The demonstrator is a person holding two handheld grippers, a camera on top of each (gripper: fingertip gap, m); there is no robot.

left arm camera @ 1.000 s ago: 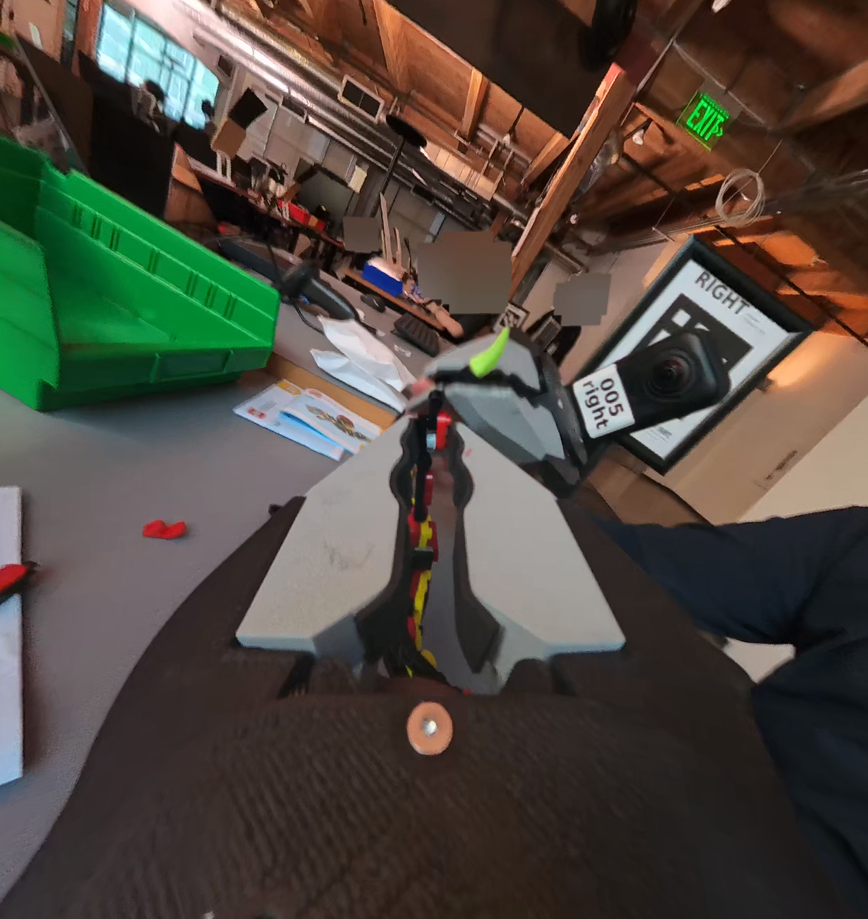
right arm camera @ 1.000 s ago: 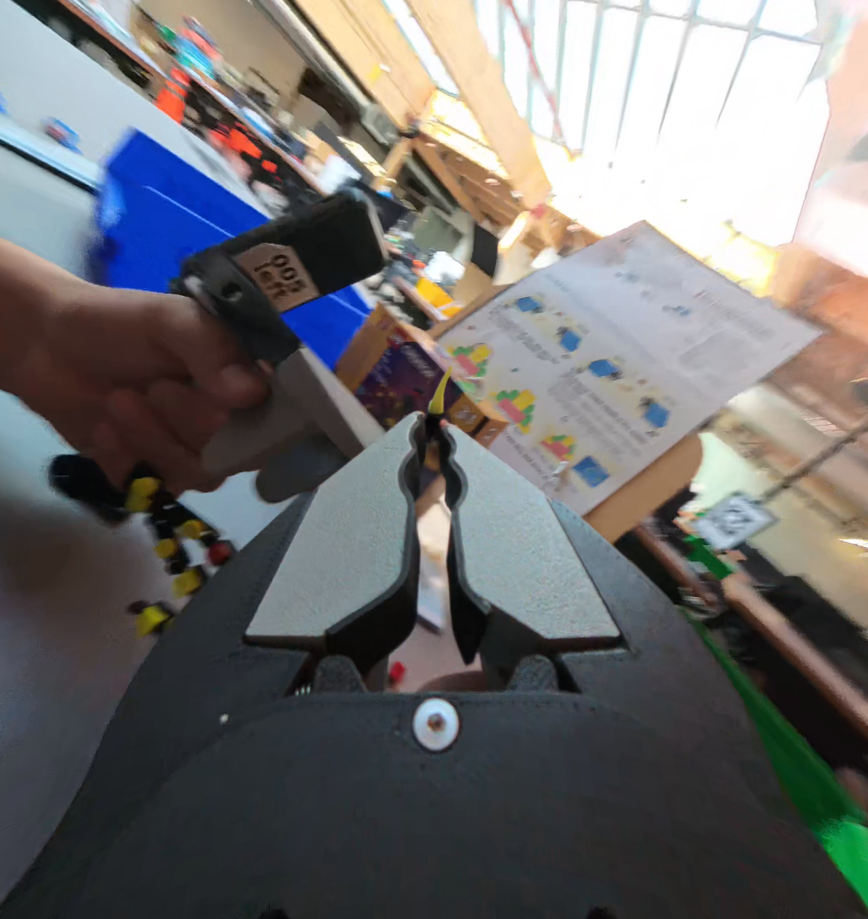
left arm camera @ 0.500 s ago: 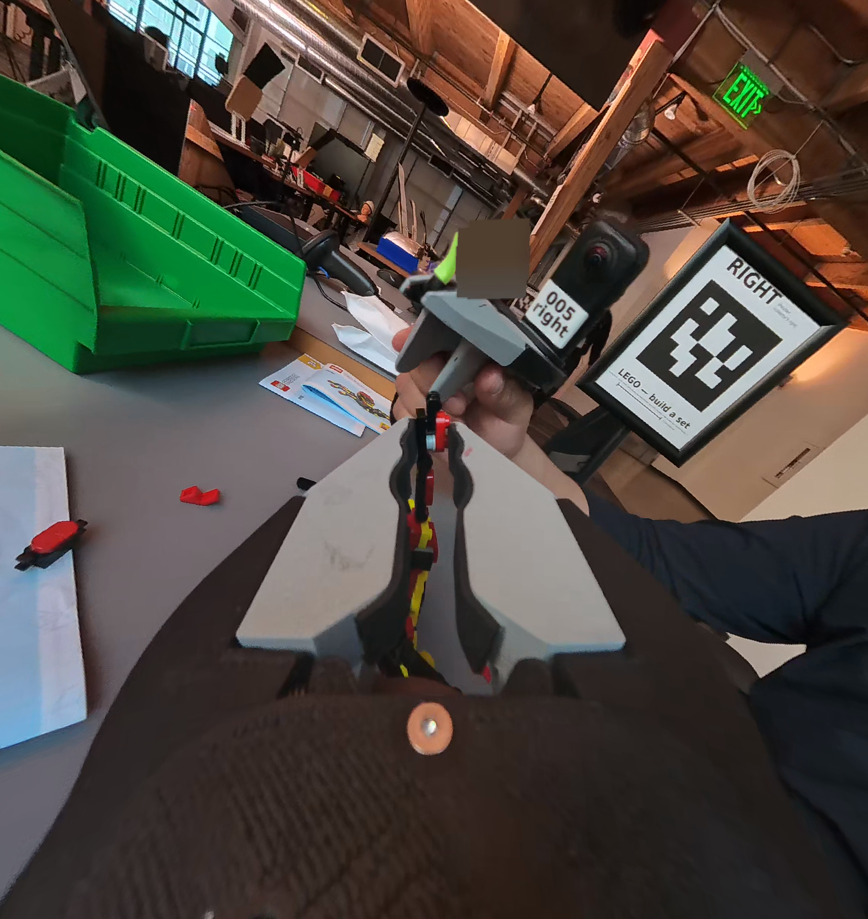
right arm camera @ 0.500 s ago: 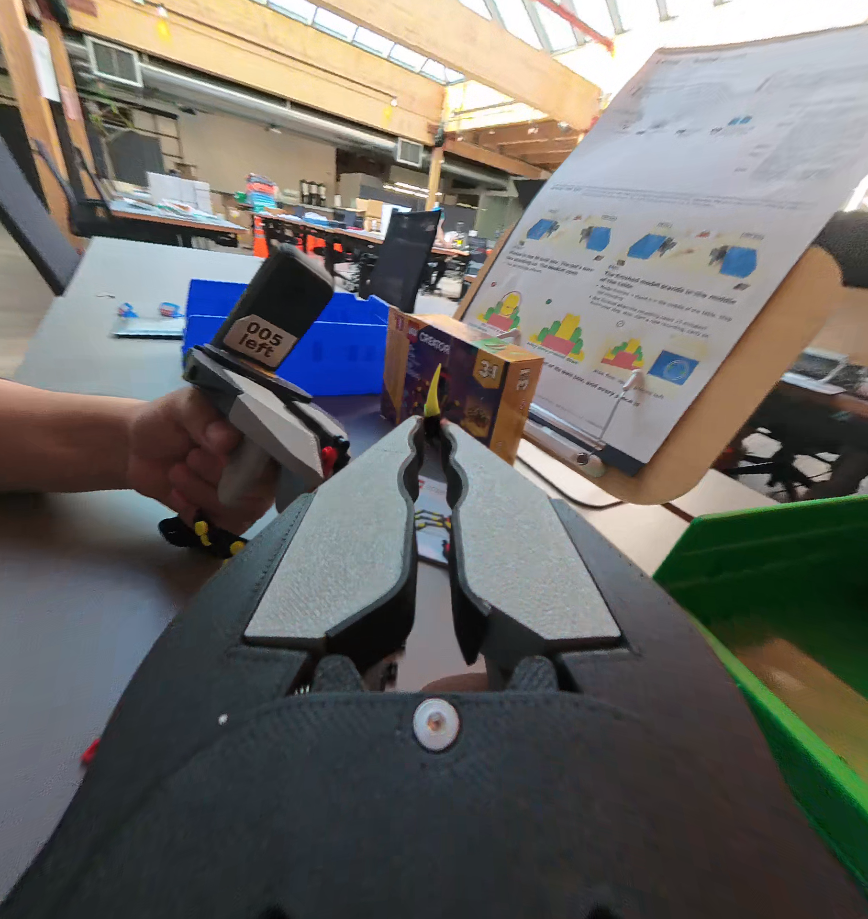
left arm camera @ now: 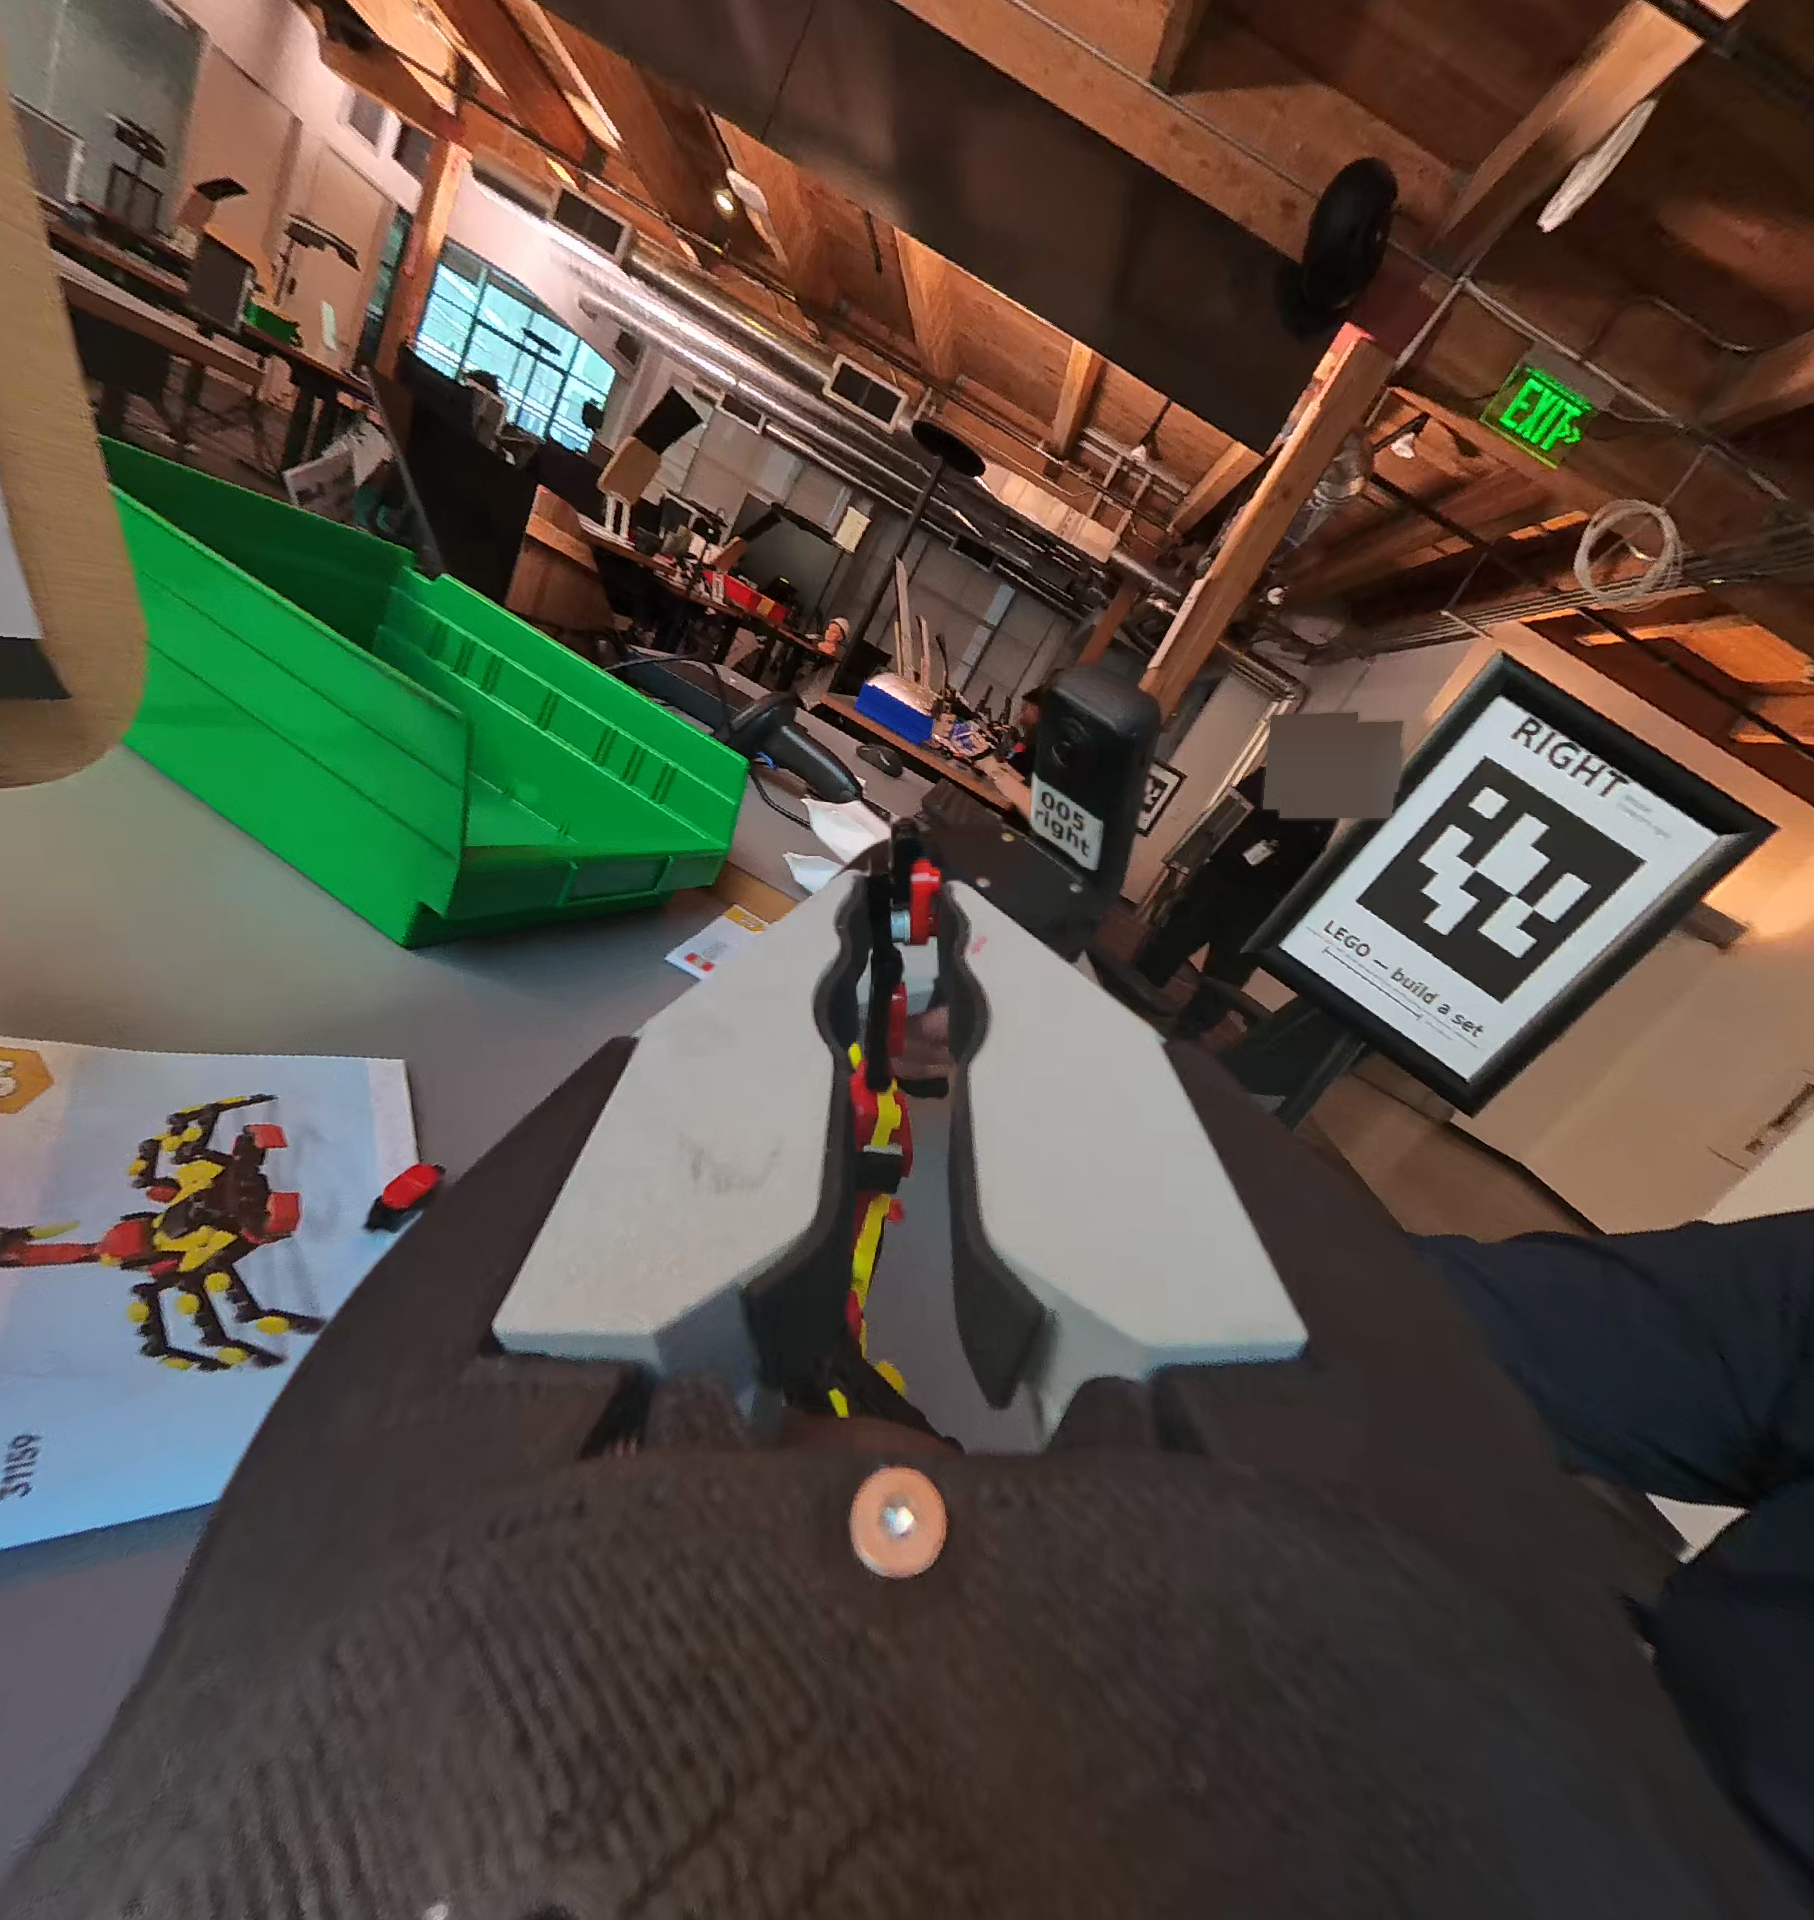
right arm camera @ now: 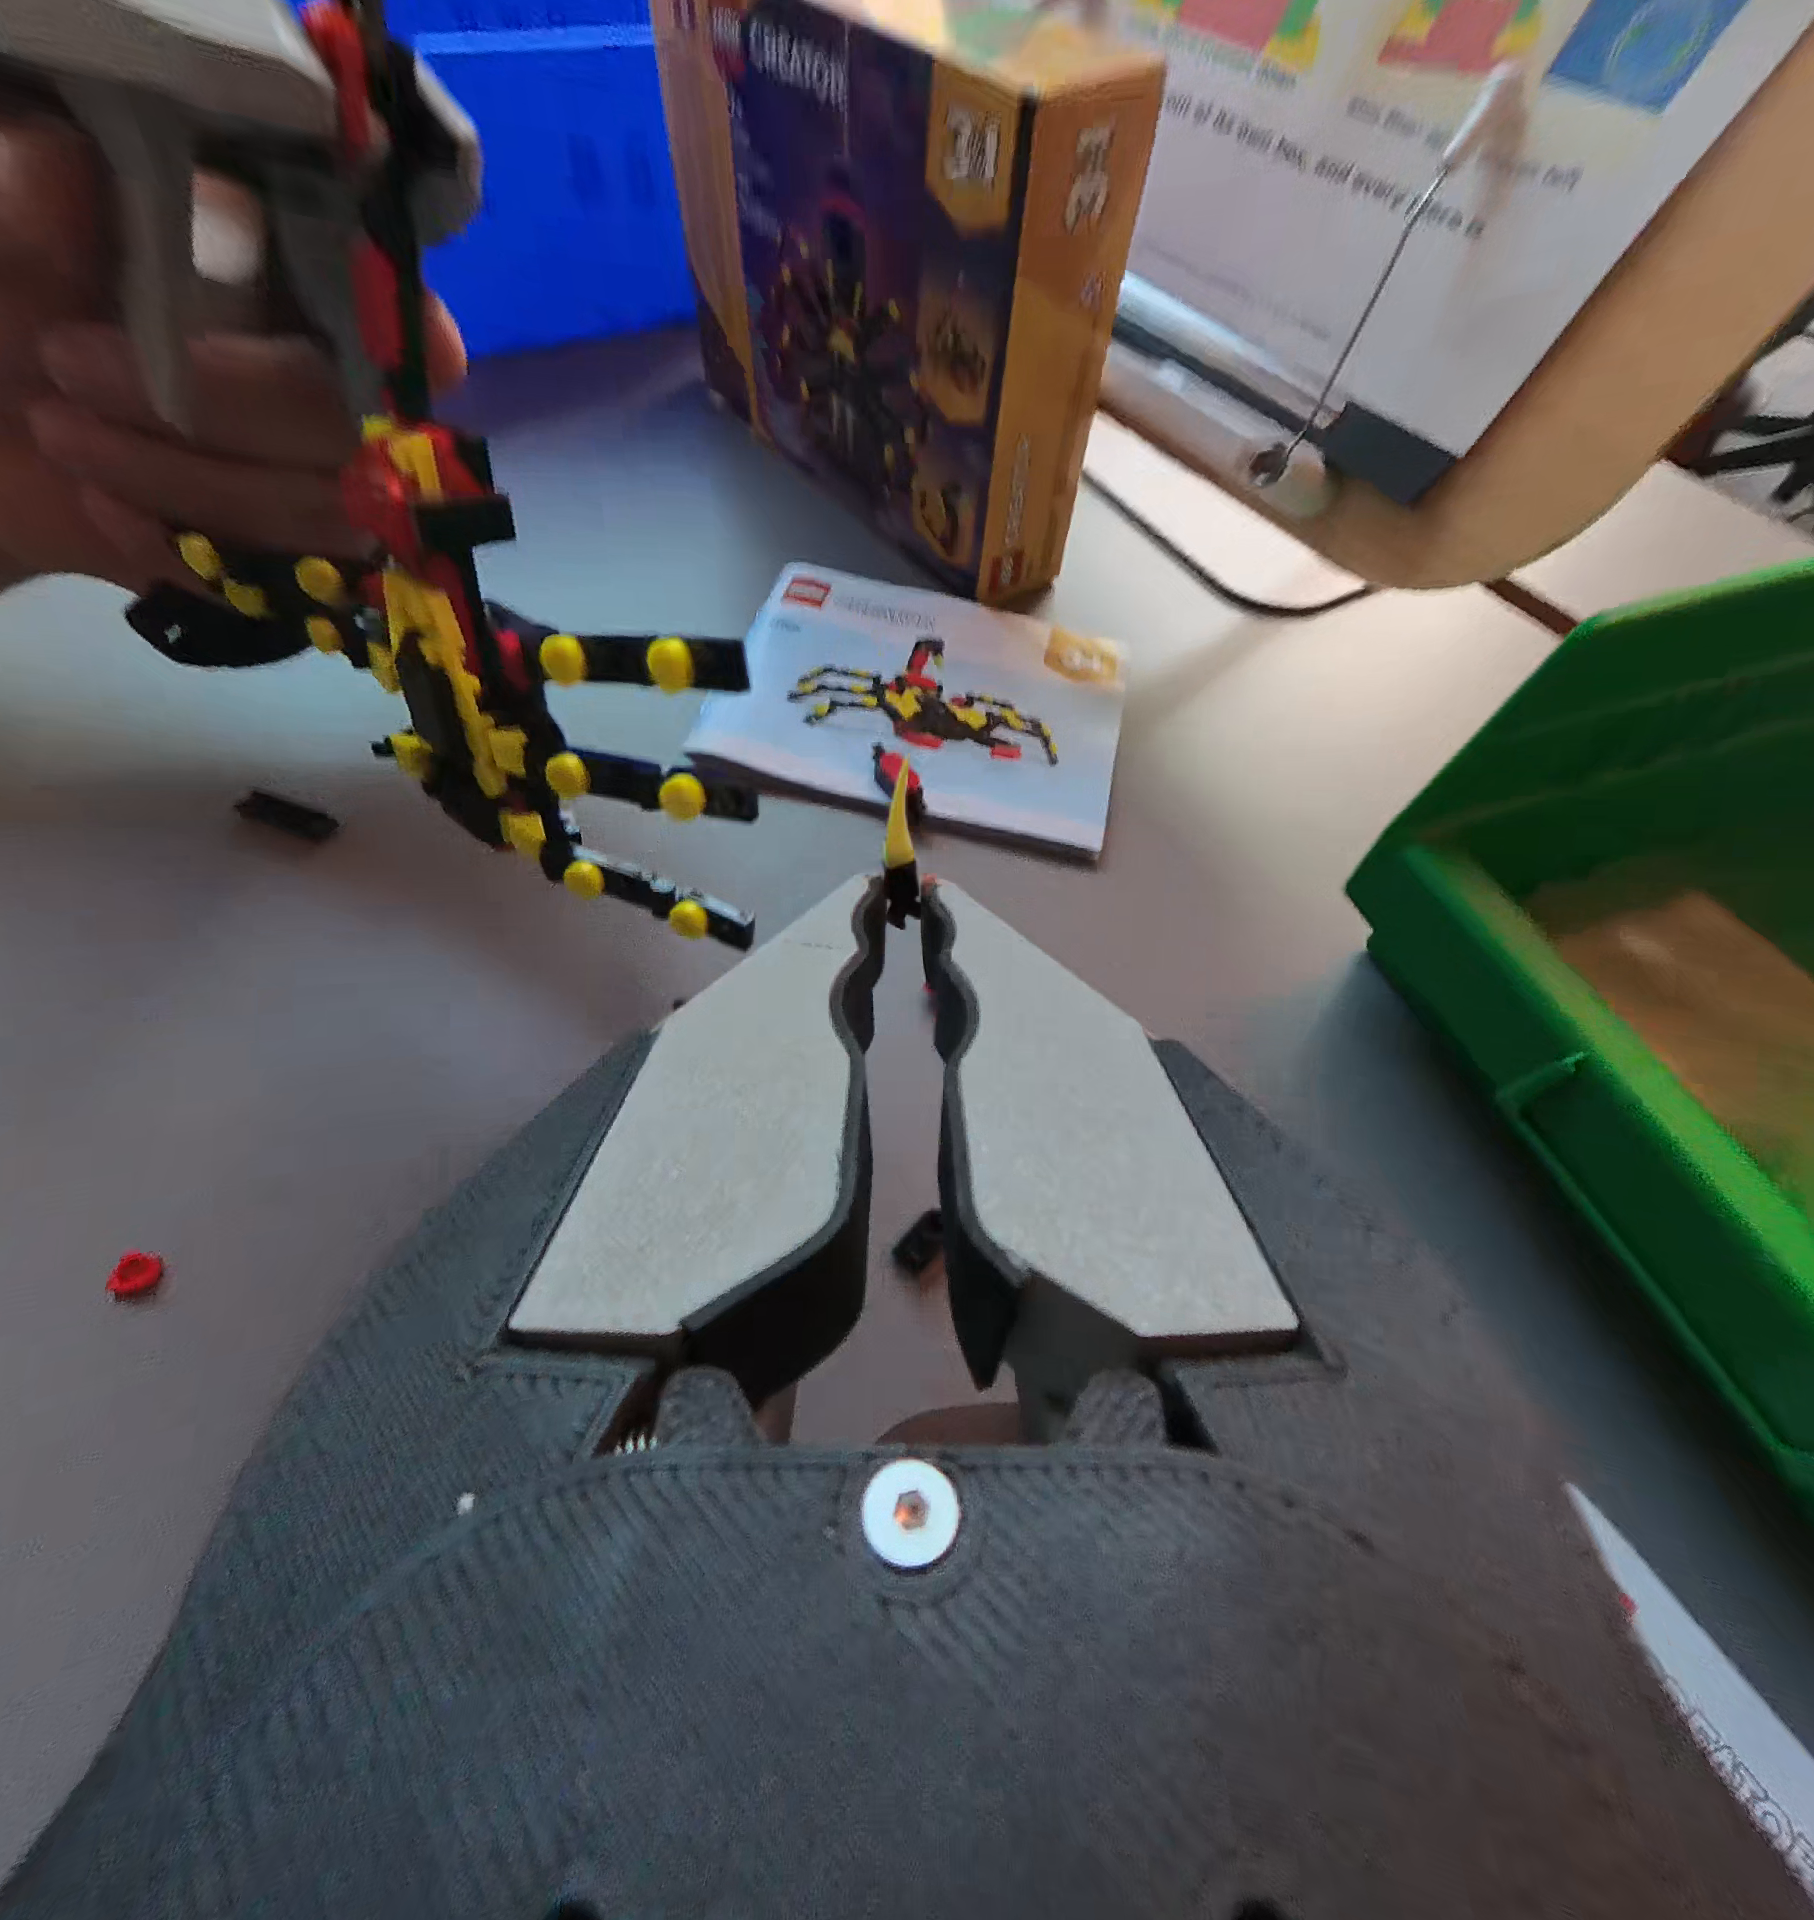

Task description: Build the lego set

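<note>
— What have the left tongs [left arm camera: 908,914] got?

— They are clamped on a brick-built creature [right arm camera: 467,665] of black, red and yellow. From the left wrist view you see only its thin edge running down between the two fingers, a red piece at the tips. From the right wrist view the same model hangs below those tongs, up in the air above the table [right arm camera: 259,1091], its black legs with yellow studs sticking out sideways (the picture is rather blurred there).

— And the right tongs [right arm camera: 903,899]?

— Drawn together on a small black piece with a yellow spike [right arm camera: 898,831], the spike pointing out past the tips. The model's lowest legs are just to the left of them, apart from the spike.

— What lies around them?

— Beyond the right tongs, an instruction booklet [right arm camera: 944,717] lies flat on the table, its cover showing a creature like the model. Behind it stands a cardboard box [right arm camera: 913,301], and behind that a blue bin [right arm camera: 560,187]. To the right is a green bin [right arm camera: 1661,935], and above it a wooden stand with a printed sheet [right arm camera: 1505,156].

— Any loose bits?

— A small red piece [right arm camera: 134,1273] lies on the table at the left, a black one [right arm camera: 285,816] farther back under the model. In the left wrist view a red and black piece [left arm camera: 404,1195] rests at the edge of another booklet [left arm camera: 155,1247], and a framed sign [left arm camera: 1505,904] stands off to the right.
</note>
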